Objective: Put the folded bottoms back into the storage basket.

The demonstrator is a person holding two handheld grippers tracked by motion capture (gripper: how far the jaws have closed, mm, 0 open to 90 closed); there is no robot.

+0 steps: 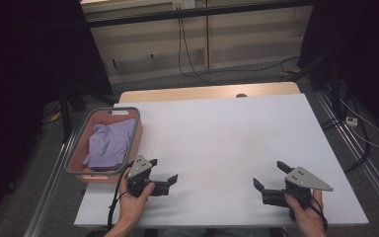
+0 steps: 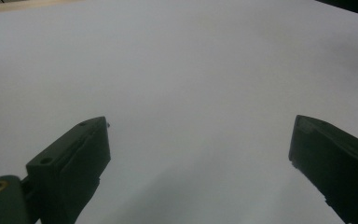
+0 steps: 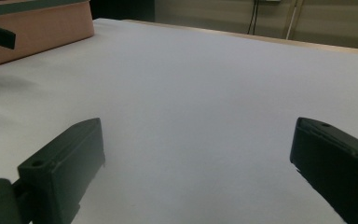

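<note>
Lab or recording studio, not a home. White table (image 1: 227, 143) stands on grey carpet, framed by black curtains (image 1: 24, 54) to either side. Beyond the table: plain beige wall panels (image 1: 256, 39), a socket (image 1: 177, 4) with cables (image 1: 187, 64) trailing down to the floor. Metal rails (image 1: 355, 143) run along the floor right of the table.

- Left gripper (image 1: 162, 170): held in the person's left hand (image 1: 131, 200) at the near left of the table (image 1: 227, 138), fingers (image 2: 70, 163) spread wide, pointing right.
- Right gripper (image 1: 271, 177): held in the right hand (image 1: 306, 212) at the near right, fingers (image 3: 60, 172) spread wide, pointing left.
</note>
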